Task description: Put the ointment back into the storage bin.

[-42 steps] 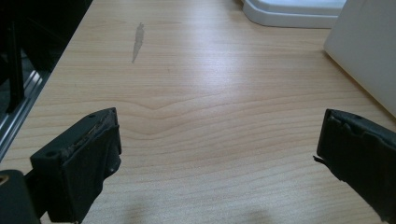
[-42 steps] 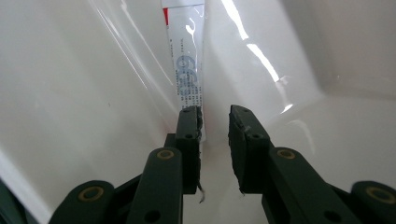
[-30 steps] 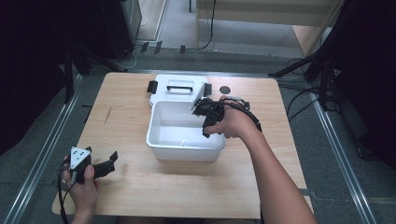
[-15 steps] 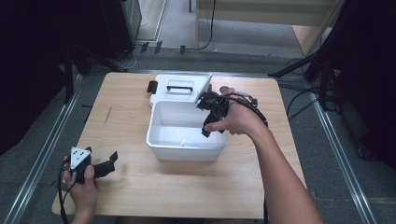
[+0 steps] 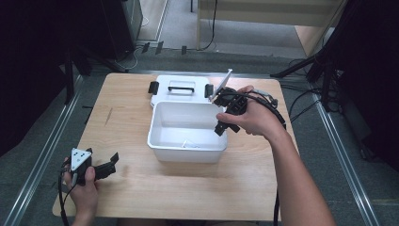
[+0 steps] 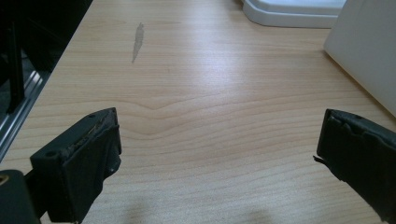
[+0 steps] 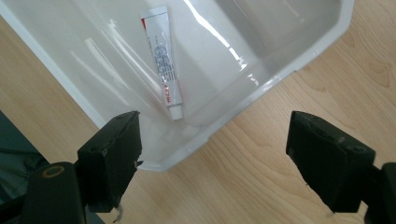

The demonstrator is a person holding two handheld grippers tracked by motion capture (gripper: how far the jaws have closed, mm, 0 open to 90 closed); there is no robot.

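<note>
Left gripper (image 5: 101, 168): nearest me, at the front left corner of the table (image 5: 188, 193). Its jaws stand wide with only bare wood between them. It is well apart from the work.

Tube (image 7: 163, 60): a small white tube with red and blue print, lying flat on the floor of the bin (image 5: 157, 141), near a wall, cap end toward a corner.

Right gripper (image 5: 225, 113): I have it over the bin's right rim. The jaws have just been opening and now gape wide, with nothing between them; the tube lies below, free.

Lid (image 5: 181, 89): lying flat behind the bin, touching its back edge, black latches at either end.

Risk, my own hand: the gripper hangs close over the rim, so I judge a careless sideways pull could clip the wall and shove the light bin across the table.

Risk, closing: the lid rests just behind; dragging it forward could catch the rim and tip the bin.
</note>
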